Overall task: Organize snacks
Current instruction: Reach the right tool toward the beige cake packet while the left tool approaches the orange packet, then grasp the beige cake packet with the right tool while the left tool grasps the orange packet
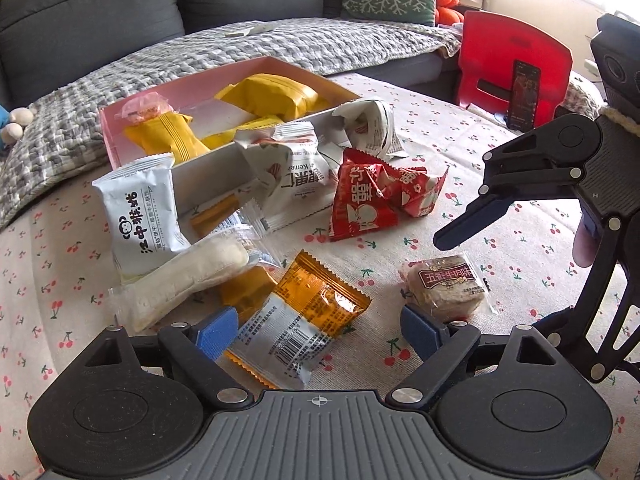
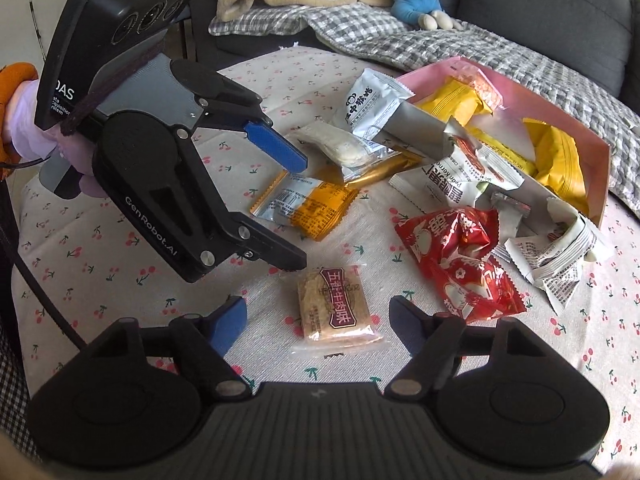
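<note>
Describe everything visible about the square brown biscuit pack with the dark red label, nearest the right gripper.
The brown biscuit pack is a square, layered tan block sealed in clear plastic film with crimped ends, with a dark red label printed in Chinese characters. It lies flat on the cherry-print tablecloth, apart from the other snacks. It sits between the open fingers of the right hand-held gripper; neither pad visibly presses it.

Hidden under the orange packet (image 1: 320,300): most of a gold wrapper (image 1: 244,294). Hidden behind the grey box wall (image 1: 208,176) (partly): yellow packets (image 1: 276,94). Illegible: phone screen (image 1: 525,94).
</note>
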The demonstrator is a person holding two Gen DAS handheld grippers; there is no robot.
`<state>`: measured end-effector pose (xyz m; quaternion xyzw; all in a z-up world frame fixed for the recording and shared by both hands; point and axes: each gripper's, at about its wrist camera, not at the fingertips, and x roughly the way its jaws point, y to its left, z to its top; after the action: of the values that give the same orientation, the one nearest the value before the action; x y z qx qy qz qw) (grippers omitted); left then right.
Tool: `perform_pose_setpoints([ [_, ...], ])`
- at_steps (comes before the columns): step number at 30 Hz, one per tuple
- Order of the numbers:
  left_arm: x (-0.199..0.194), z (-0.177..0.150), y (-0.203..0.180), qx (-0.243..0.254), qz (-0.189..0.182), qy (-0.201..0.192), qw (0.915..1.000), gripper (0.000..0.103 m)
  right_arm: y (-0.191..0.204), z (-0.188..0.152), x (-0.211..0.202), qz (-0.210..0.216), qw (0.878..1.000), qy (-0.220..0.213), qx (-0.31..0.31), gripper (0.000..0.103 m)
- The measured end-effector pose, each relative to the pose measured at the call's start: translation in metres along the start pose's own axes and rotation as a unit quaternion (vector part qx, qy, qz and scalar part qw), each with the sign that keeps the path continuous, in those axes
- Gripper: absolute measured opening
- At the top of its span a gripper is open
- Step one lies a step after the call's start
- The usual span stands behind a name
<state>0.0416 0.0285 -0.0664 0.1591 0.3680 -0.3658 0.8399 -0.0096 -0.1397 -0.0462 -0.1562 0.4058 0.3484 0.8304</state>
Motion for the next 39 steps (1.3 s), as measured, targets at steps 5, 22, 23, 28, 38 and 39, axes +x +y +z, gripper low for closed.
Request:
perform_pose_setpoints([
  [5,0.009,0.001,0.002,-0.004,-0.007,-0.001,1.0000,0.086,-0.002,-0.004,0.002,-0.001,1.000,0.000,0.006,0.068],
  [22,0.005,0.008,-0.004,-0.030,-0.006,0.009,0.9995,0.048,-0.003,-0.013,-0.019,-0.007,1.000,-0.027,-0.002,0.032],
  [23,0.005,0.009,-0.005,-0.029,-0.005,0.012,0.9995,0.045,-0.004,-0.014,-0.020,-0.008,1.000,-0.027,-0.007,0.032],
  [28,0.005,0.015,-0.009,-0.029,0.007,0.023,0.9993,0.032,-0.002,-0.018,-0.018,-0.020,0.999,-0.024,-0.017,0.036],
  [38,0.001,0.014,-0.015,-0.014,0.019,0.032,0.9992,0.031,0.007,-0.013,-0.010,-0.032,0.998,-0.025,-0.040,0.050],
  [39,0.001,0.013,-0.015,-0.013,0.019,0.033,0.9992,0.031,0.008,-0.011,-0.010,-0.030,0.998,-0.024,-0.043,0.047],
])
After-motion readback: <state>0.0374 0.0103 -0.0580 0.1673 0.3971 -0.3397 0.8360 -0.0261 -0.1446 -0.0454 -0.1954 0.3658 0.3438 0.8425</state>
